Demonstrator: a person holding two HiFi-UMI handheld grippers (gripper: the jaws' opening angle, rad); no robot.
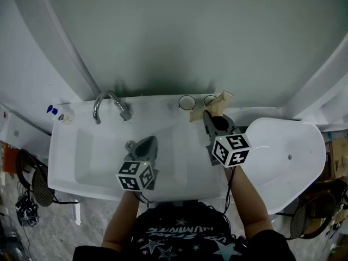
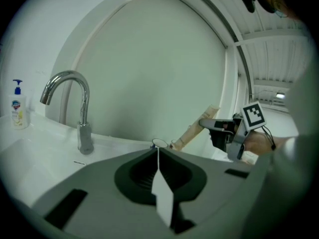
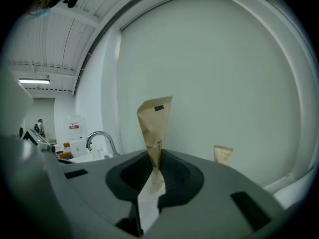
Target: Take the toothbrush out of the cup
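Item, white ceramic sink: curved chrome tap at 10 o'clock of the basin. Left hand-held gripper: jaws pressed together on nothing, over the basin centre; best left there, out of the way. Two small round pale-rimmed cups on the back ledge at 1 o'clock. Right hand-held gripper: pinching the tan paper-sleeved toothbrush low on its length, sleeve rising towards 12 o'clock, near the cups; whether its lower end clears a rim cannot be told. Recommended handling: firm pinch, lift straight along the sleeve until free, then carry towards 5 o'clock without knocking the cups. A second tan paper sleeve stands at 3 o'clock.
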